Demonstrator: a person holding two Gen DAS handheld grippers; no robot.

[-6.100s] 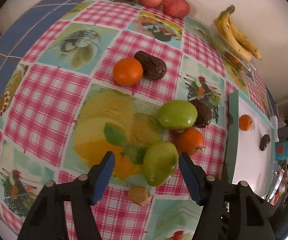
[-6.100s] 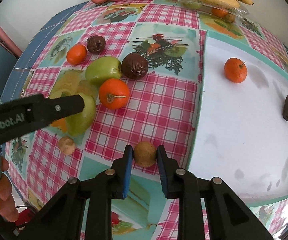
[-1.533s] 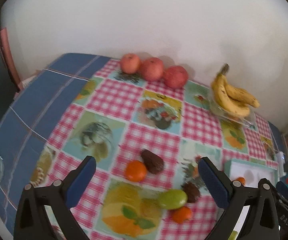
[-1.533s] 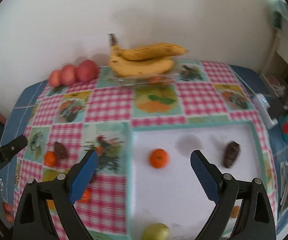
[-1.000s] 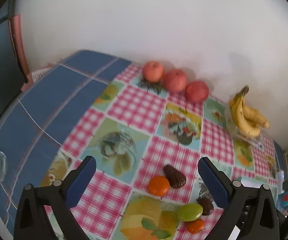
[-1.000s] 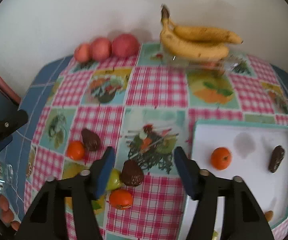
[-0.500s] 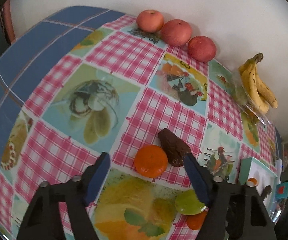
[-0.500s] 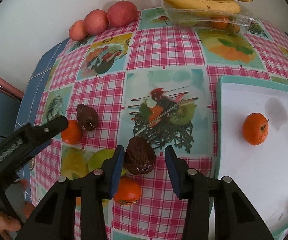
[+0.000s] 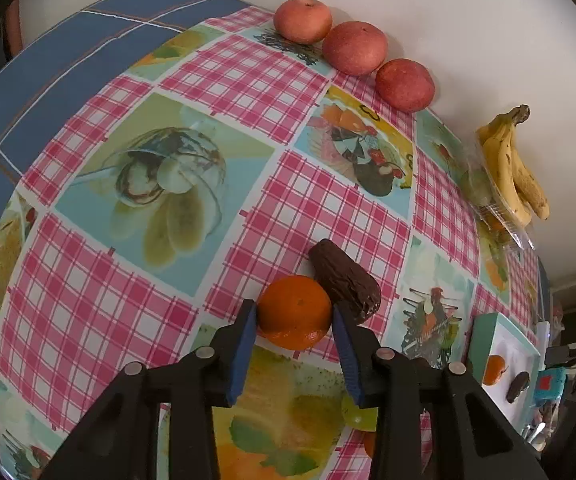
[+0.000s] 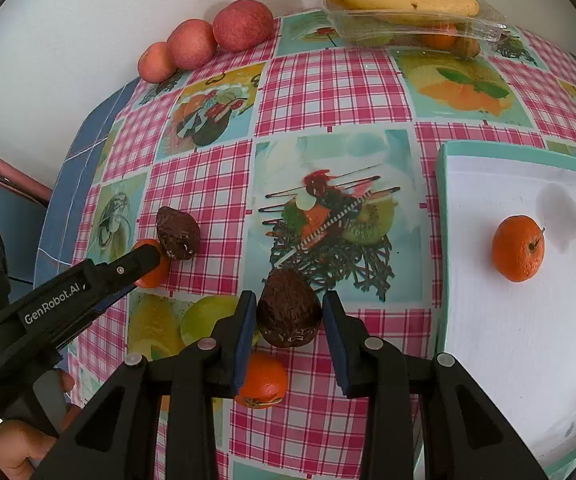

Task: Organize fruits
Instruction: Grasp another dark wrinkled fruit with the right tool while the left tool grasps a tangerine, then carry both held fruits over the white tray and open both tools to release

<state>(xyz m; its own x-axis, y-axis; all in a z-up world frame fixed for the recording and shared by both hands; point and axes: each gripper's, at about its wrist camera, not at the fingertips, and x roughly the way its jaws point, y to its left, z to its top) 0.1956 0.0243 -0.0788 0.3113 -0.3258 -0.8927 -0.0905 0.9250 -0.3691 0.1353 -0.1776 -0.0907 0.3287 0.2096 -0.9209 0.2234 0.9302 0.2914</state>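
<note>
Left-wrist view shows left tool (image 9: 292, 314) clamped on orange (image 9: 293, 312) at lower centre of the desk (image 9: 100, 312), touching a dark avocado (image 9: 343, 282); right-wrist view shows right tool (image 10: 289, 308) gripping another avocado (image 10: 289, 309) at lower centre.

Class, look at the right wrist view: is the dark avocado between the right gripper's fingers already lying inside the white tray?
No: the dark avocado sits between the right gripper fingers on the checked tablecloth, left of the white tray.

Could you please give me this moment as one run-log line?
left gripper: closing around orange | right gripper: around avocado | tray: orange, avocado
</note>
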